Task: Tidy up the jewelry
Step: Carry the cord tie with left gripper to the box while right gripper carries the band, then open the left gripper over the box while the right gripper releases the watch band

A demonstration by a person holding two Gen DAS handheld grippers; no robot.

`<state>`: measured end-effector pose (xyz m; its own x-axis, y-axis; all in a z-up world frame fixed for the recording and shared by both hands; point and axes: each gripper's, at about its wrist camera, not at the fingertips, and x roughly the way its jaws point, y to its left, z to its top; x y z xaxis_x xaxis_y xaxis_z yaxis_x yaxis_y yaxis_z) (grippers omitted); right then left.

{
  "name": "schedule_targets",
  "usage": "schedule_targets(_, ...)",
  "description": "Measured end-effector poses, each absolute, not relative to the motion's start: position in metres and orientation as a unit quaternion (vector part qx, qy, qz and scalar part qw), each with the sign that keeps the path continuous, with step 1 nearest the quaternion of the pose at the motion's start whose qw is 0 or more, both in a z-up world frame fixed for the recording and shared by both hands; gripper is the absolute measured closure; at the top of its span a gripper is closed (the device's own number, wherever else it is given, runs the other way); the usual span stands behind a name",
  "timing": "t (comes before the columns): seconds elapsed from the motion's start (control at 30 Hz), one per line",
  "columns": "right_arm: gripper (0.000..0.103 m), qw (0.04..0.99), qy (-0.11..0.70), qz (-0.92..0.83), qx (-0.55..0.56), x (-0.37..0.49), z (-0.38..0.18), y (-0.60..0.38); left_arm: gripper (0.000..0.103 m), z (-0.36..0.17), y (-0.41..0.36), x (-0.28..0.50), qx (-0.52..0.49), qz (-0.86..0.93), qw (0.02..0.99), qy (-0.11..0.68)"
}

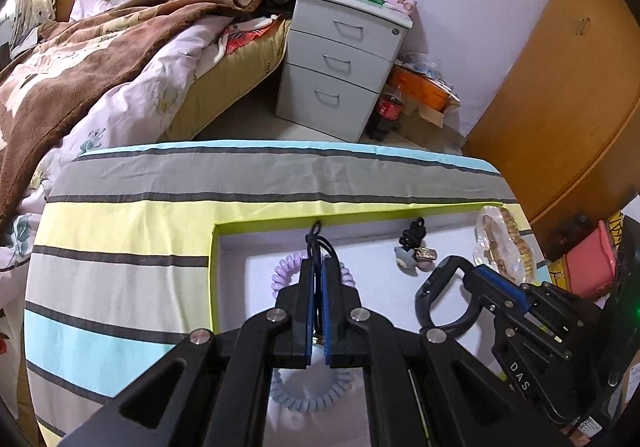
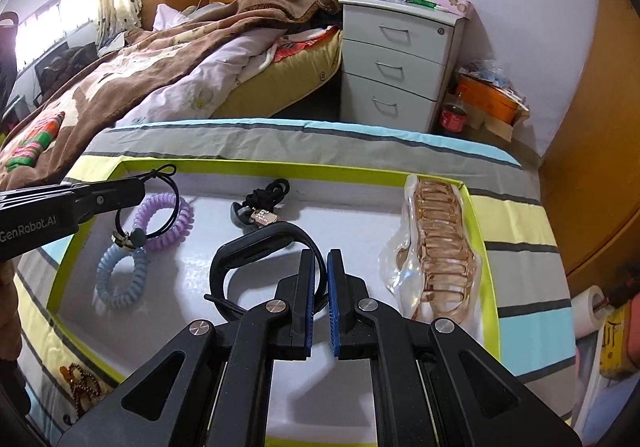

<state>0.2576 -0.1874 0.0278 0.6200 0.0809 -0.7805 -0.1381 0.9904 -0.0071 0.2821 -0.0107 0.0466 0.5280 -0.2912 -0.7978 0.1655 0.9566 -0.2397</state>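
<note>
A green-rimmed tray [image 2: 280,167] with a white floor lies on a striped cloth. My left gripper [image 1: 319,261] is shut on a black hair tie [image 2: 154,203] with a small charm, held just above a purple coil tie [image 2: 168,223] and a blue coil tie [image 2: 120,283]. My right gripper [image 2: 320,259] is shut on the strap of a black wristband [image 2: 260,247], which also shows in the left wrist view [image 1: 440,299]. A black cord charm [image 2: 264,203] and a bagged gold bracelet [image 2: 436,243] lie in the tray.
A brown beaded bracelet [image 2: 80,387] lies on the cloth outside the tray's near left corner. Beyond the table are a bed with a brown blanket [image 1: 100,59], a grey drawer unit [image 1: 344,59] and a wooden wardrobe [image 1: 568,87].
</note>
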Motion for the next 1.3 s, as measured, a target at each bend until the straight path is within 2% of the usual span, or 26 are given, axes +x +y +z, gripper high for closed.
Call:
schedule_targets(0.87,0.096,0.907,0.416,0.047,-0.057,0.260,0.028,-0.183,0.098,0.034,-0.010,0.290,-0.061,-0.114,0.865,0.484)
schedule_targets(0.97,0.094,0.908,0.412,0.048,-0.057,0.259,0.029,-0.183,0.093,0.034,-0.011,0.290,-0.059,-0.115,0.865,0.486)
schedule_targets(1.1,0.091,0.909,0.411,0.048,-0.058,0.258,0.030,-0.182,0.079,0.034,-0.012,0.287,-0.061,-0.117,0.864,0.486)
schedule_targets(1.3,0.089,0.911,0.406,0.045,-0.054,0.255,0.035,-0.185,0.076,0.037,-0.014,0.283,-0.060,-0.118,0.865,0.484)
